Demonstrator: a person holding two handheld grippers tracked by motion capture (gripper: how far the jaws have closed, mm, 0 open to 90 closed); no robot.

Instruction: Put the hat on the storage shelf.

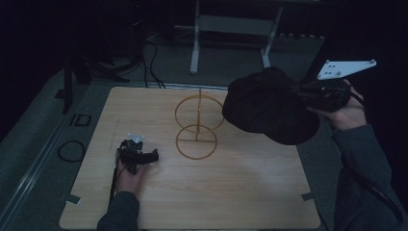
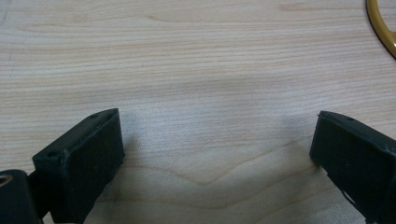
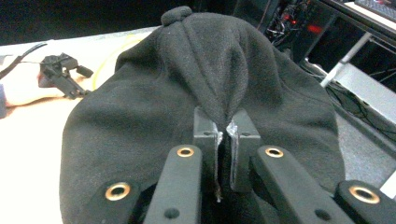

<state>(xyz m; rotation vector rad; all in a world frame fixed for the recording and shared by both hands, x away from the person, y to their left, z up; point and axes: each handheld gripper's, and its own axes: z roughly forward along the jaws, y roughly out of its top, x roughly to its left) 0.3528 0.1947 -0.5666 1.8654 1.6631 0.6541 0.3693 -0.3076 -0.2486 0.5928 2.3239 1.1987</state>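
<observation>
Cap [image 1: 269,108] in the air, and we have it by a pinch of fabric: our right tongs [image 3: 227,135] are clamped on a fold of the black cloth, jaws pressed nearly together with the cap bunched between them. In the high view the cap hangs over the far right edge of the tabletop [image 1: 216,192], just right of the gold wire stand [image 1: 196,127], and overlaps the stand's upper ring from this angle; we cannot tell whether it touches.

Our left tongs [image 1: 139,155] lie low on the tabletop near the stand's base ring, jaws wide apart with bare wood between them in the left gripper view, holding nothing.

We judge this to be the carry step: the cap is lifted and on its way to the stand, not yet hung. Next we need to bring the cap's hollow over the top ring and lower it so the ring catches inside, and only then let go. The stand looks light, so a sideways nudge could tip it; the free left tongs are close enough to steady the base if needed.
</observation>
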